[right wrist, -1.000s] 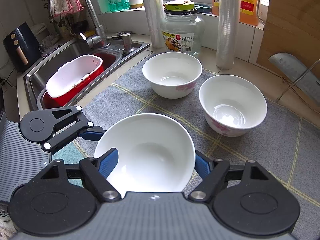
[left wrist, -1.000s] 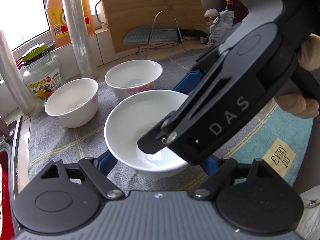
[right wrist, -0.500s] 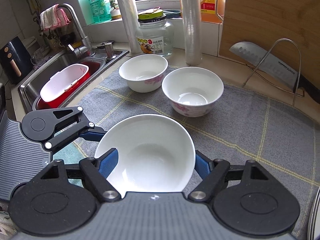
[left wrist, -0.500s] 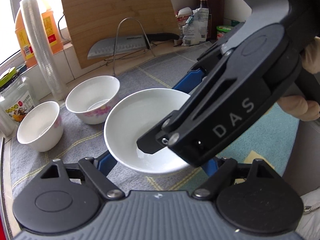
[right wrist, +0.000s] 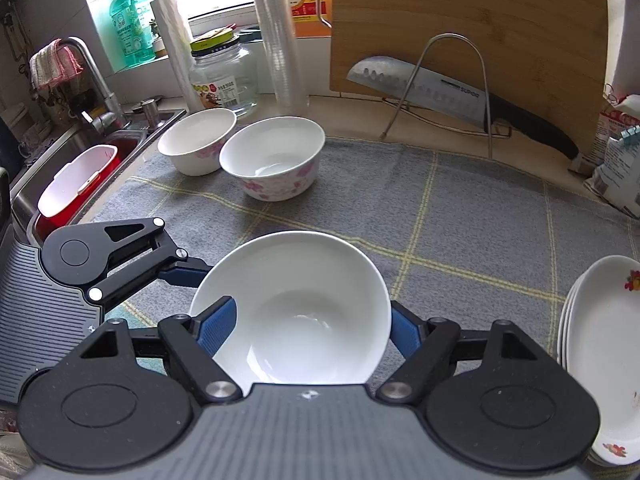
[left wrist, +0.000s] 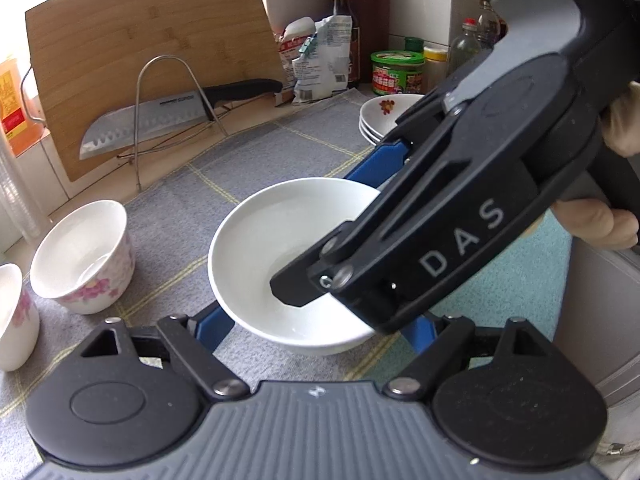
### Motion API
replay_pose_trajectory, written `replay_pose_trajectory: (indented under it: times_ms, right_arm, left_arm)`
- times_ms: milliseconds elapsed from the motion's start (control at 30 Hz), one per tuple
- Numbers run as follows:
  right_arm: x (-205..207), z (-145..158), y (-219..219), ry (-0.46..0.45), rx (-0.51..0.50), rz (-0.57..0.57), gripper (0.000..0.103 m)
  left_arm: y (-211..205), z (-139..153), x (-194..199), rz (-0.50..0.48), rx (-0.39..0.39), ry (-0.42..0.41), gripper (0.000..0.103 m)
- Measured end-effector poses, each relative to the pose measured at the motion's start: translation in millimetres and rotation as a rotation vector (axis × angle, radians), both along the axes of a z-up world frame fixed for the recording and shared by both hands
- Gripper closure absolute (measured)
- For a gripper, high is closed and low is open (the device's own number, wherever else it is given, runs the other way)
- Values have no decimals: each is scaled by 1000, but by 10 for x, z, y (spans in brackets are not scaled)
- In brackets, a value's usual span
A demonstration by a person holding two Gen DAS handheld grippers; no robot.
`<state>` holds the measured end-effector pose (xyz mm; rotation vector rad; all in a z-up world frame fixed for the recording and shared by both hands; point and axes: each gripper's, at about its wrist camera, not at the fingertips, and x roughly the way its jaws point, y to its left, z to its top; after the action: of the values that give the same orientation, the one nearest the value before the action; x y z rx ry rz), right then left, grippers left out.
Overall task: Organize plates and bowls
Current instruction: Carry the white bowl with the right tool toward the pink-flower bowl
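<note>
Both claws, left claw (left wrist: 316, 320) & right claw (right wrist: 310, 326), clamped on plain white bowl (right wrist: 296, 304), prob carrying it w/ two grips for stability toward plate stack (right wrist: 600, 352).

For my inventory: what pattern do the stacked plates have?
White plates with small red flower motifs; clearest in the right wrist view.

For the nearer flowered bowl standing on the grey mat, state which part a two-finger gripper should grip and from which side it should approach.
Grip the flowered bowl by its rim, coming from above on the near side. It stands upright and open, and its far-left side nearly touches the second flowered bowl.
</note>
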<state>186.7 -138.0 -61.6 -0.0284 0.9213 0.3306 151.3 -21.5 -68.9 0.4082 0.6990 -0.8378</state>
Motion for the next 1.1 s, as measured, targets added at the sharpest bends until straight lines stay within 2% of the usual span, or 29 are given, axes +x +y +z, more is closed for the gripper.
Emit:
replay_pose_trajectory:
  times_ms: [367, 700, 900, 967, 1100]
  right_arm:
    - [106, -153, -218, 11, -10, -40, 18]
    - [171, -246, -265, 28, -1, -49, 17]
    - [176, -267, -270, 33, 19, -51, 12]
    - [164, -264, -263, 22, 8, -61, 0]
    - [117, -183, -283, -5, 5, -72, 0]
  left_arm:
    - [-237, -155, 133, -21, 20, 19, 16]
    - [-235, -198, 176, -17, 15, 38, 17]
    - [-211, -216, 156, -19, 7, 39, 14]
    - [-181, -201, 126, -20, 6, 32, 11]
    - [-33, -138, 100, -4, -5, 46, 10]
